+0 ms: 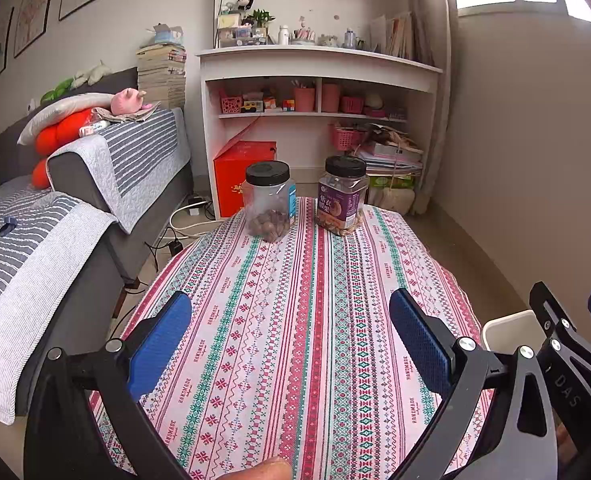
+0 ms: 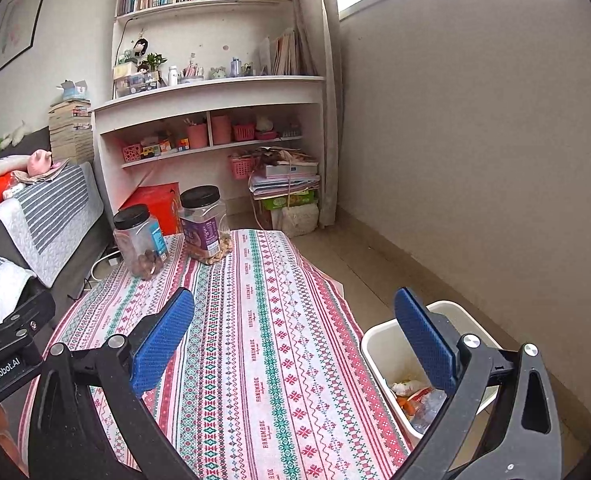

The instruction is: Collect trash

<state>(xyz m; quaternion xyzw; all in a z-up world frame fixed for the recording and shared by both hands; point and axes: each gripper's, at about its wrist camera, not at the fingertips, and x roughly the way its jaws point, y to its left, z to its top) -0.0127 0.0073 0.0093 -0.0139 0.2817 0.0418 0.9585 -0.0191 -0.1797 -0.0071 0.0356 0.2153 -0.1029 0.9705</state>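
Note:
A white bin (image 2: 377,354) stands on the floor at the table's right side, with crumpled wrappers and clear plastic trash (image 2: 415,394) inside. Its rim also shows in the left wrist view (image 1: 507,326). My right gripper (image 2: 295,332) is open and empty, held above the table's right edge, with its right finger over the bin. My left gripper (image 1: 291,336) is open and empty above the near part of the patterned tablecloth (image 1: 303,320). The right gripper's body (image 1: 567,360) shows at the right of the left wrist view.
Two black-lidded plastic jars of nuts stand at the table's far end: a clear one (image 1: 269,202) and a purple-labelled one (image 1: 341,200). A grey sofa with striped covers (image 1: 55,220) runs along the left. A white shelf unit (image 1: 319,80) and a red box (image 1: 241,174) stand behind.

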